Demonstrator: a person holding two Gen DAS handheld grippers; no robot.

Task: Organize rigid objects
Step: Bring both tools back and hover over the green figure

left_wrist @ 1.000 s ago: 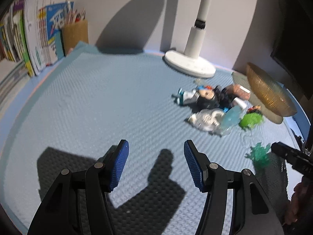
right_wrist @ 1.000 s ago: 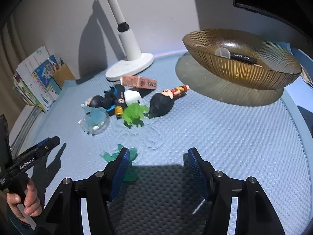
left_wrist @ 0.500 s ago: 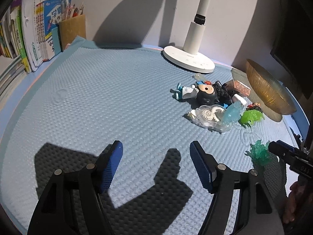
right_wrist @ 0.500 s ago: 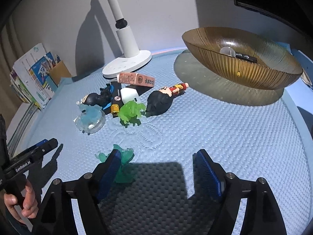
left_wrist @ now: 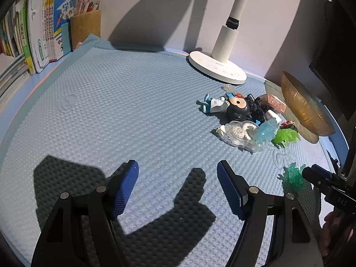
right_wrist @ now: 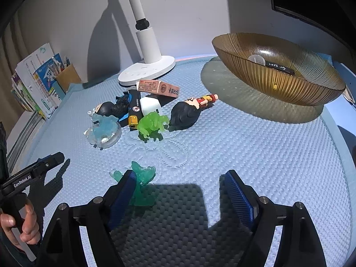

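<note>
A: Left wrist view first. Which step?

B: Approach, I'd say; nothing picked yet. Left gripper (left_wrist: 178, 187) is spread wide, empty, over bare worktop (left_wrist: 115, 111). The toy pile (left_wrist: 247, 120) lies well apart, ahead and to the right, near the amber bowl (left_wrist: 304, 111). Teal figure (left_wrist: 293, 175) sits alone just by the right gripper's tip.

A: Right wrist view?

B: Right gripper (right_wrist: 184, 191) is spread too, holding nothing. Teal figure (right_wrist: 142, 184) is just inside its left finger (right_wrist: 124, 191), maybe touching; can't tell. Next move, I reckon: shift left to centre it, close, carry to the amber bowl (right_wrist: 278, 82).

A: Counts?

B: Approx., since the pile overlaps: 1 teal figure, 1 green figure (right_wrist: 152, 123), 1 pale blue figure (right_wrist: 104, 124) on 1 clear gear case, 2 black-haired dolls, 1 pink box (right_wrist: 158, 87), 1 white cube, 1 black stick. Bowl: 1, with 2 small items inside. 1 lamp (right_wrist: 146, 66).
</note>
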